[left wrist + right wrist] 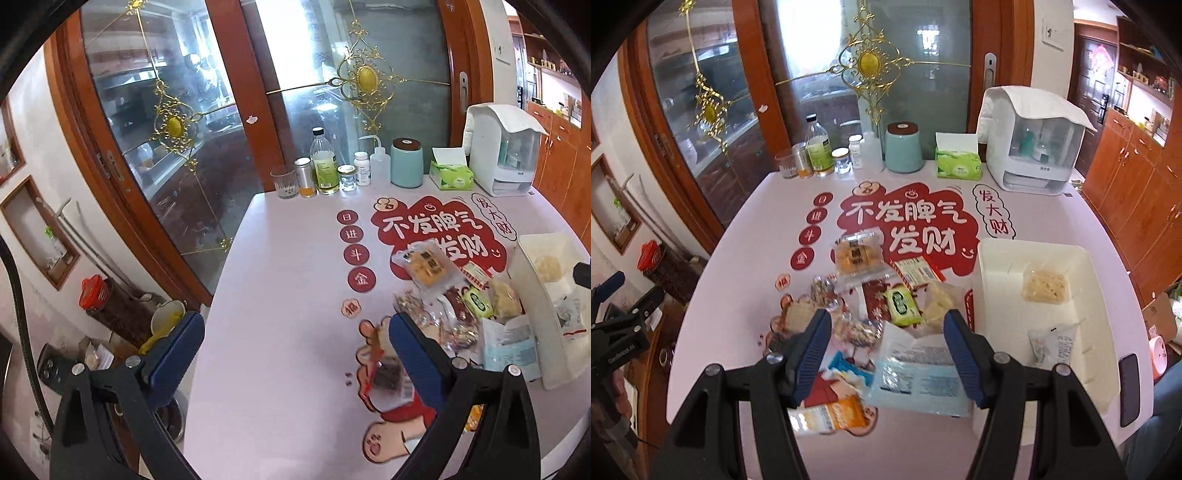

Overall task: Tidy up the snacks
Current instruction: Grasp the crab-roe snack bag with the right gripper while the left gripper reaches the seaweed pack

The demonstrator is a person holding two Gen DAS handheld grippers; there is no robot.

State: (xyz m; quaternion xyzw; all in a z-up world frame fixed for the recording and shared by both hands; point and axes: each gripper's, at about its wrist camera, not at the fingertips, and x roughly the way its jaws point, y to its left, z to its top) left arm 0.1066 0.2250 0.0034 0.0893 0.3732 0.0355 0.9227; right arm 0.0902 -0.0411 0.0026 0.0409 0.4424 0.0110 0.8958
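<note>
Nearest camera: right gripper and left gripper, ribbed blue pads, jaws apart, nothing between. Crinkly plastic snack packets heaped on smooth pink table. White rectangular bin beside heap holds two packets. Far edge: teal cylindrical canister, green tissue box.

Your right gripper hangs open above the snack pile; the white bin (two packets inside) sits just beside.

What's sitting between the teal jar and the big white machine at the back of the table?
A green tissue box sits between the teal jar and the white machine, clearest in the right wrist view.
</note>
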